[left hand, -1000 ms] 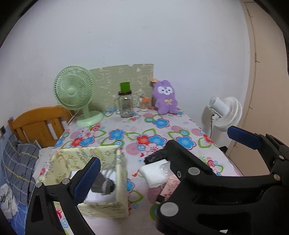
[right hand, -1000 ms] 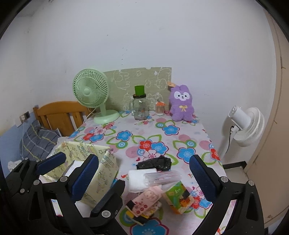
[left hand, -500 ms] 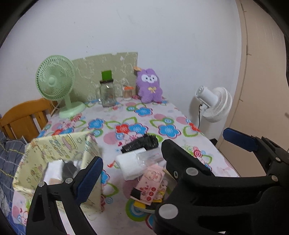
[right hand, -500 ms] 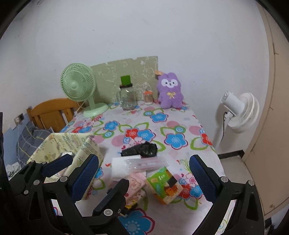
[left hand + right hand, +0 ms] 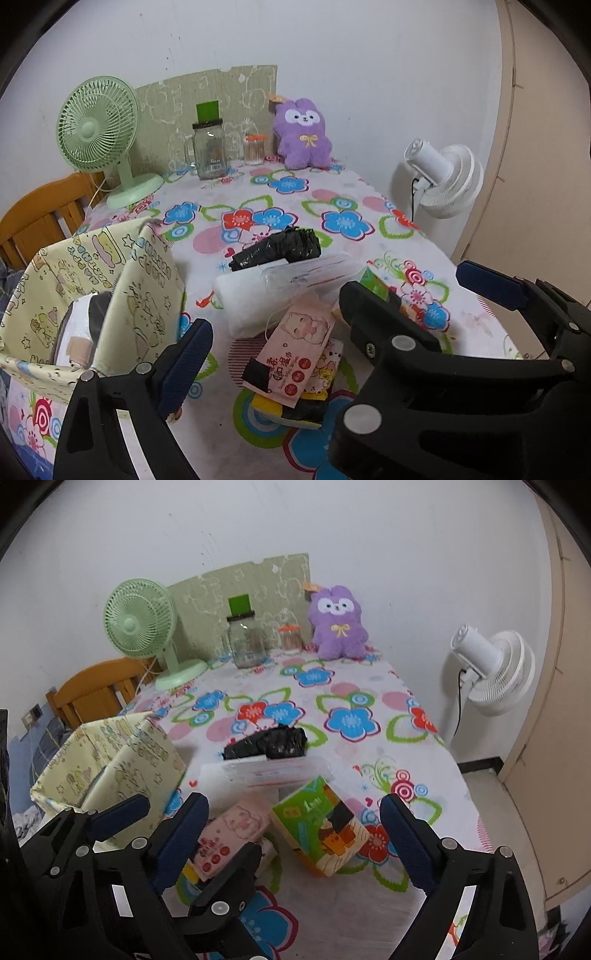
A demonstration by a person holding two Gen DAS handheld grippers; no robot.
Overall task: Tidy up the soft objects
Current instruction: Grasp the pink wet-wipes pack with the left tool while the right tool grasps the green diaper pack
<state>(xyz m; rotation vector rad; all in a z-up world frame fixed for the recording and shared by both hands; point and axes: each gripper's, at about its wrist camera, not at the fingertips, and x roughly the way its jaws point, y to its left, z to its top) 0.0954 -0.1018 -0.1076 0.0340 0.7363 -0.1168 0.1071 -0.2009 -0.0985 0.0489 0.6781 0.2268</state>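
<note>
1. Your left gripper (image 5: 336,306) hangs over the near part of the worktop (image 5: 332,199), its jaws wide apart and gripping nothing.
2. Your right gripper (image 5: 291,827) has its jaws wide but closing; the green tissue pack (image 5: 321,825) lies on the worktop between them, not yet pinched.
3. The pink wet-wipe pack (image 5: 295,350) lies near centre on a small heap of packets, just left of the green pack.
4. Beyond it sit a white wad (image 5: 243,295), a clear plastic packet (image 5: 314,271) and a black bundle (image 5: 280,249).
5. The yellow fabric box (image 5: 85,288) stands at near left, with soft items already inside.
6. A purple plush (image 5: 303,134) stands at the far edge against the wall.
</note>
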